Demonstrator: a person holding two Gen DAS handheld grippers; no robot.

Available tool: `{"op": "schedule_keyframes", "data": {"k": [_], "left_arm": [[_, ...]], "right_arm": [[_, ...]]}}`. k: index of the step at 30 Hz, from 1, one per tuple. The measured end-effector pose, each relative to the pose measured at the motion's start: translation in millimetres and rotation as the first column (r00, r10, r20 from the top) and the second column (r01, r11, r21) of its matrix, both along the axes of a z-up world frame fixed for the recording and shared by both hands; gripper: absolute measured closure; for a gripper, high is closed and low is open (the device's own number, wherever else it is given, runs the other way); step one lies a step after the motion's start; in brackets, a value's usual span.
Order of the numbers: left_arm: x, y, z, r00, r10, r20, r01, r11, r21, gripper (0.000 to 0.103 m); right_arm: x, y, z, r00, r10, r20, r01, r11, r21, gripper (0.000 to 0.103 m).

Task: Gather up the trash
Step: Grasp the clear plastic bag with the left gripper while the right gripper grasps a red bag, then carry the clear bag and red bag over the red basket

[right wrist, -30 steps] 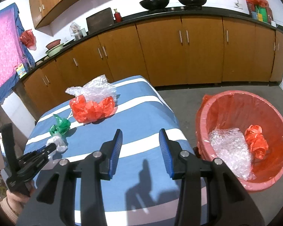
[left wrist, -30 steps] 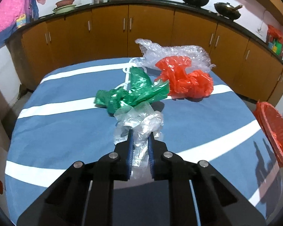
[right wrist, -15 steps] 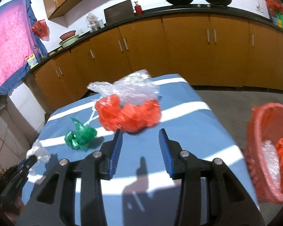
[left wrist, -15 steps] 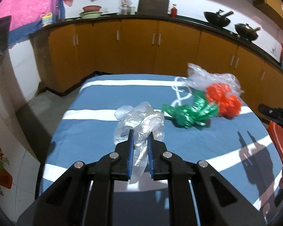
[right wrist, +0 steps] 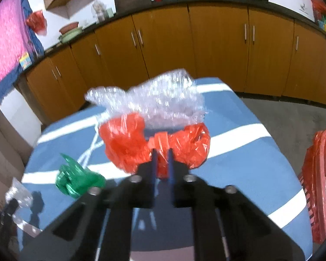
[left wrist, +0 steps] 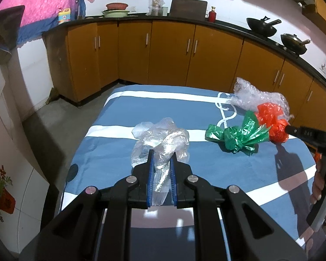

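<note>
- Four pieces of trash remained on the table (left wrist: 123, 113): clear plastic wrap (left wrist: 163, 139), green plastic bag (left wrist: 237, 136), red plastic bag (right wrist: 128, 143) and bubble wrap (right wrist: 160, 100).
- Left gripper (left wrist: 161, 163) was clamped on the clear plastic wrap, which bunched up ahead of the blue pads (left wrist: 150, 174) near the table's left edge; whether it hung clear of the blue striped cloth or rested on it could not be told.
- Right gripper (right wrist: 162, 161) had just been closing; its jaws stood nearly together with a fold of the red plastic bag pinched between them.
- Red plastic bag sat mid-table, touching the bubble wrap behind it; the green plastic bag lay just beside it, untouched.
- Judgement: task partly done. Red bin (right wrist: 319, 180) off the table's right side already held at least one red scrap; two pieces were in grip but not yet binned; green bag and bubble wrap were left.
- Hard to read: right wrist view was motion-blurred, so grip depth on the red bag was uncertain.
- Bin was cut off at the frame edge; most of its contents were hidden.
- Only part of the person's hand (left wrist: 319, 184) on the right gripper's handle showed in the left wrist view.
</note>
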State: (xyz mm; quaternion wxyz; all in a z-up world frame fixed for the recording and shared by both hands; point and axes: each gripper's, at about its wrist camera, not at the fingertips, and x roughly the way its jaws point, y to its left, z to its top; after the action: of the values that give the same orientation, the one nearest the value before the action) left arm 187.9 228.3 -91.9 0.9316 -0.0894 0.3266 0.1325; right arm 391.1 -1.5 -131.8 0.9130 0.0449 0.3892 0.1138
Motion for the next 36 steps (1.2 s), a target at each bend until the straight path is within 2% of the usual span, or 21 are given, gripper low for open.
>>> {"op": "schedule_keyframes", "data": {"k": [8, 20, 27, 36], "left_arm": [[-1, -14, 5, 1.0, -0.028, 0.005, 0.028, 1.0, 0.007, 0.09], [4, -69, 36, 0.989, -0.141, 0.045, 0.14, 0.99, 0.025, 0.09], [10, -110, 57, 0.973, -0.219, 0.073, 0.219, 0.976, 0.019, 0.09], [15, -163, 72, 0.945, -0.315, 0.092, 0.313, 0.949, 0.031, 0.09]], "right_arm": [[-49, -37, 15, 0.999, 0.013, 0.052, -0.015, 0.999, 0.04, 0.1], [-95, -103, 63, 0.985, -0.071, 0.158, 0.061, 0.996, 0.065, 0.1], [-113, -141, 89, 0.968, -0.128, 0.214, 0.112, 0.99, 0.083, 0.1], [-133, -193, 102, 0.946, -0.211, 0.247, 0.191, 0.976, 0.099, 0.1]]}}
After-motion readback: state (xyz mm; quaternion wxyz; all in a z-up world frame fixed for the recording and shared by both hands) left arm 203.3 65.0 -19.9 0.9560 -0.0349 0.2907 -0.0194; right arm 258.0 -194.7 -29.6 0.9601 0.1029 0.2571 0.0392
